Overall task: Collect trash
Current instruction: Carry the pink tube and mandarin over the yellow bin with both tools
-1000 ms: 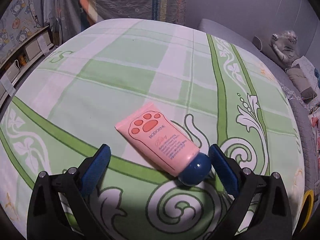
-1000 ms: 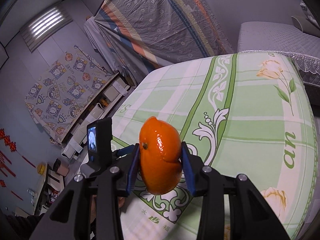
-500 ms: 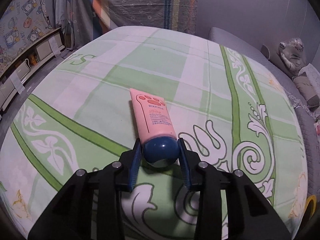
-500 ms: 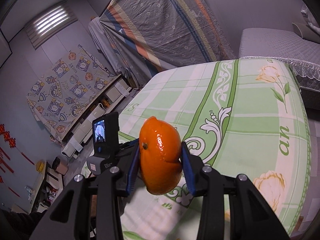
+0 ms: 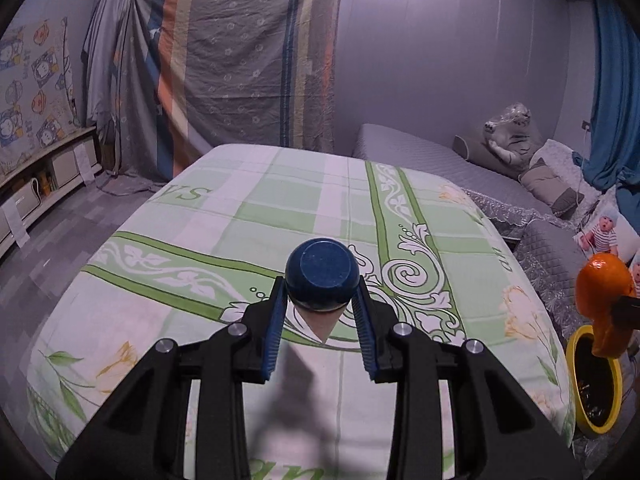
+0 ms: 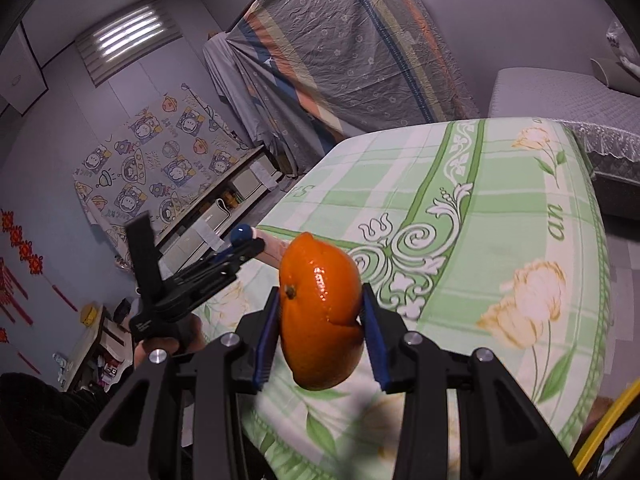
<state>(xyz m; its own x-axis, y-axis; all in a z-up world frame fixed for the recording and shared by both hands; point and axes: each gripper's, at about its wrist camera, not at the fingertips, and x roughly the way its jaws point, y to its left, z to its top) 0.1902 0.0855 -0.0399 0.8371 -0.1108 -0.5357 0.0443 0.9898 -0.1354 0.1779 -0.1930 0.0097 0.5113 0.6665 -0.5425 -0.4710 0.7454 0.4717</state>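
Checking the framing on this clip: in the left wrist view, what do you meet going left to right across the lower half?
Green patterned bedspread → blue cap of the pink tube, clamped in the left hand-held gripper → orange peel → yellow-rimmed bin.

The left claw (image 5: pixel 321 300) is clamped on the blue cap of a pink tube (image 5: pixel 321 280), which is held above a bed (image 5: pixel 260 216) with a green checked cover. At the right edge an orange (image 5: pixel 602 284) is seen above a yellow-rimmed bin (image 5: pixel 612 412).
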